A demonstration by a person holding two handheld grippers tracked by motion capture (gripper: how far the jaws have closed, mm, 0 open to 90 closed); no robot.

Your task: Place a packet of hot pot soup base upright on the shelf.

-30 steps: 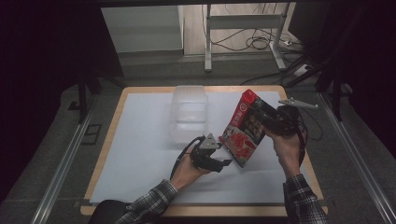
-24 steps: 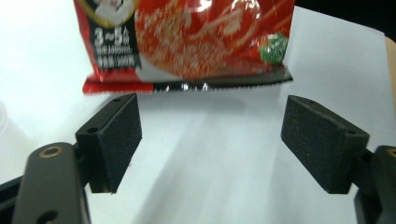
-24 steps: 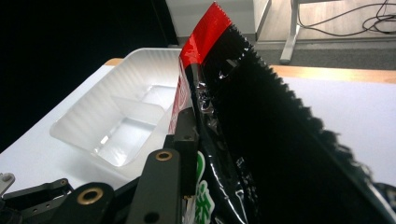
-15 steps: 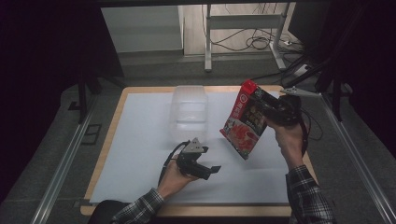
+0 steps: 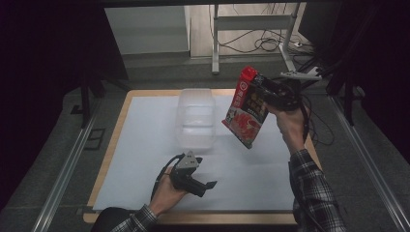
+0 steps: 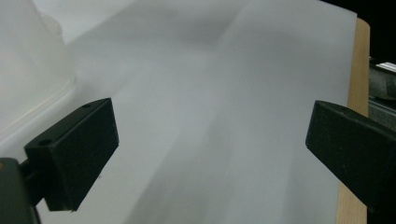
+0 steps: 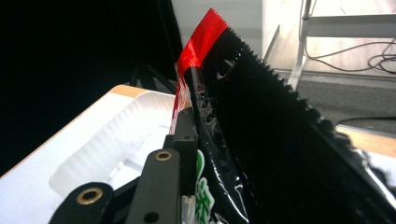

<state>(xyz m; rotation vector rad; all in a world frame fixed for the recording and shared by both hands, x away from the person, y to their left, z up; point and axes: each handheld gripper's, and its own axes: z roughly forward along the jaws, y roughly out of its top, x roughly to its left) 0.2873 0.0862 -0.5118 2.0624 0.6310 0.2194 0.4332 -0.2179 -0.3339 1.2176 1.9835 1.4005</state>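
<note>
A red printed pouch (image 5: 245, 110) hangs tilted in the air over the right half of the table, its red top seal up. My right gripper (image 5: 265, 95) is shut on the pouch's upper edge. In the right gripper view the jaws pinch the pouch (image 7: 201, 44), whose black back faces the camera. My left gripper (image 5: 205, 176) lies low over the white sheet near the front edge, pointing right. Its jaws have just been opening, and in the left gripper view the left gripper (image 6: 210, 140) stands wide open with only bare sheet between the jaws.
A clear plastic container (image 5: 196, 118) stands on the white sheet (image 5: 145, 140) at the middle back, left of the pouch; the container (image 6: 28, 70) is also left of my left jaw. The wooden table edge (image 6: 357, 93) runs along the right. Cables lie on the floor beyond.
My left gripper has come away from the pouch's lower end, opened wider and drawn back toward the front edge. My right gripper has lifted the pouch higher and farther back.
</note>
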